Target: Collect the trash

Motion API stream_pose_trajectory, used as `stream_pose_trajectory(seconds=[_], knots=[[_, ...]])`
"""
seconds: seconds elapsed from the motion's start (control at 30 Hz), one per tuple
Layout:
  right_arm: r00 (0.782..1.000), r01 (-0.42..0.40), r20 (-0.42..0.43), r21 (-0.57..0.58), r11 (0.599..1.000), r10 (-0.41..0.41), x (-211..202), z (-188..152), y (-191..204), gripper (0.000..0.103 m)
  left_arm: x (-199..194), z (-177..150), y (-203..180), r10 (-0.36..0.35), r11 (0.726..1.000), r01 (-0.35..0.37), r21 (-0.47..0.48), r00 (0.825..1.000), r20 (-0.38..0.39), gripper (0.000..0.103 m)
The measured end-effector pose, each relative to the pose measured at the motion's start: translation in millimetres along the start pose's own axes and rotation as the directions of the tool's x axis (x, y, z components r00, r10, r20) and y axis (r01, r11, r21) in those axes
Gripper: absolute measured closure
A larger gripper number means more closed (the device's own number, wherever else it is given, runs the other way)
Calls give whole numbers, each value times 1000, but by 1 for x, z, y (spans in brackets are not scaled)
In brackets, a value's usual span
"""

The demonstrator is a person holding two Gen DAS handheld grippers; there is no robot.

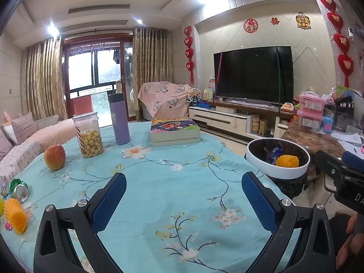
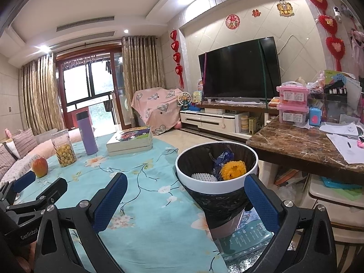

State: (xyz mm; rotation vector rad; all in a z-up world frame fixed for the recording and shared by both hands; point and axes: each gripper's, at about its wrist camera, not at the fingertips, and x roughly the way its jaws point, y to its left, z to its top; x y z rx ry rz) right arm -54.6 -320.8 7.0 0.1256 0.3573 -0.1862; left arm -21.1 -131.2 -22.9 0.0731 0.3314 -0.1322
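Observation:
A white-rimmed trash bin (image 1: 270, 170) lined with a black bag stands just off the table's right edge. It holds a yellow foam fruit net (image 1: 286, 161) and a blue wrapper (image 1: 273, 153). The right wrist view looks into the bin (image 2: 216, 187) and also shows a white foam net (image 2: 203, 177). On the table's left edge lie a crushed can (image 1: 20, 190) and another yellow foam net (image 1: 14, 216). My left gripper (image 1: 183, 182) is open over the bare cloth. My right gripper (image 2: 185, 183) is open too, its right finger close to the bin's rim.
On the turquoise floral tablecloth (image 1: 182, 157) stand an apple (image 1: 54, 157), a jar of yellow balls (image 1: 89, 136), a purple bottle (image 1: 119, 118) and a stack of books (image 1: 174, 132). A cluttered marble counter (image 2: 295, 143) rises right of the bin. A sofa runs along the left.

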Motion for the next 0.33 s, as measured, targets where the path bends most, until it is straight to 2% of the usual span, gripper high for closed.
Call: stream_pose_trajectory(seconds=[0.33], knots=[[999, -6, -32, 8, 1000, 6, 11, -2, -2, 0, 10, 1, 4, -2, 1000, 2, -10, 999, -37, 0]])
